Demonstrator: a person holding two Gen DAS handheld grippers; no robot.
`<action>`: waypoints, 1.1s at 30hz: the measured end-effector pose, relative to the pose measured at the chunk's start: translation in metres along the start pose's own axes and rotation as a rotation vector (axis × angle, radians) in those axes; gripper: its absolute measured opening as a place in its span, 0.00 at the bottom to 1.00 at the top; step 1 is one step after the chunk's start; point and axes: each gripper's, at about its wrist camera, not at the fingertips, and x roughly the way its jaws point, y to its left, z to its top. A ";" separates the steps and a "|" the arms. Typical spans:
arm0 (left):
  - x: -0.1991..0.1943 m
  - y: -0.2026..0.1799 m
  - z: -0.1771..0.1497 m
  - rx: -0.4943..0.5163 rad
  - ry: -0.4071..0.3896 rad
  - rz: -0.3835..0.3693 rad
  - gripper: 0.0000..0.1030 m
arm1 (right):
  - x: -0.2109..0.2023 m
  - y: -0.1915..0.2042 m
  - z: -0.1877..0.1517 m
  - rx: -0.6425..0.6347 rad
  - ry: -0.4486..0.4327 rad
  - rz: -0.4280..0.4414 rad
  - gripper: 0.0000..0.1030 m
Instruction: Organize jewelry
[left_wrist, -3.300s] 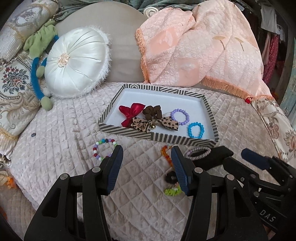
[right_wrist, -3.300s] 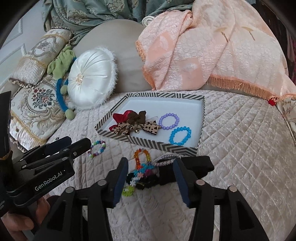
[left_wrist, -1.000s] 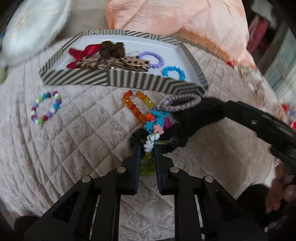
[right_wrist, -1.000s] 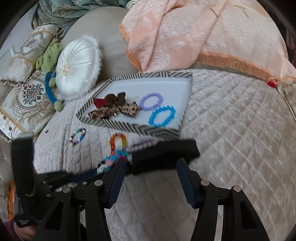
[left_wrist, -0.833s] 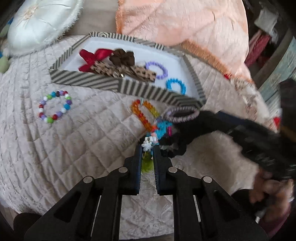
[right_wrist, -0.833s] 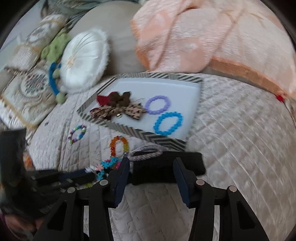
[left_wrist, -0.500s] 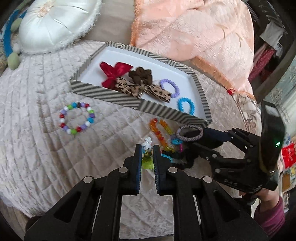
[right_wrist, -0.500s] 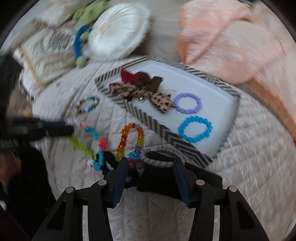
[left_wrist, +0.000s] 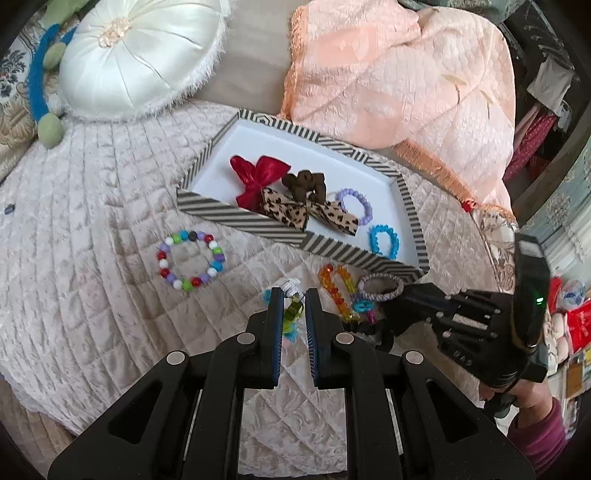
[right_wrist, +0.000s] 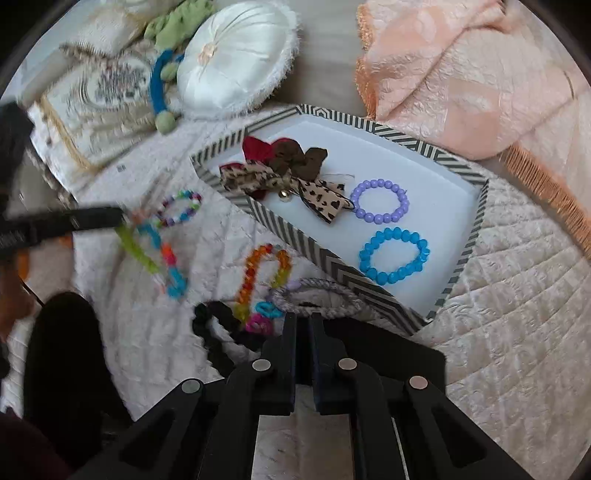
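Left wrist: left gripper (left_wrist: 294, 300) clamped on multicolour chain (right_wrist: 151, 251); right gripper (right_wrist: 303, 320) pinched together on black pouch (right_wrist: 391, 354). We lift chain clear, carry over striped tray (left_wrist: 207, 210), avoid snagging orange bracelet (left_wrist: 334, 286).

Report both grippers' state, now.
Left gripper: shut on the chain bracelet.
Right gripper: shut; on what, cannot be told.
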 end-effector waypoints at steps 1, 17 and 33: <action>-0.002 0.001 0.000 0.000 -0.006 0.004 0.10 | 0.003 0.001 0.000 0.004 0.022 0.002 0.06; -0.004 0.004 0.003 -0.009 -0.008 0.008 0.10 | 0.016 0.022 0.017 -0.222 0.055 -0.056 0.28; -0.005 0.007 0.009 -0.014 -0.001 0.021 0.10 | 0.032 0.018 0.022 -0.250 0.095 0.016 0.07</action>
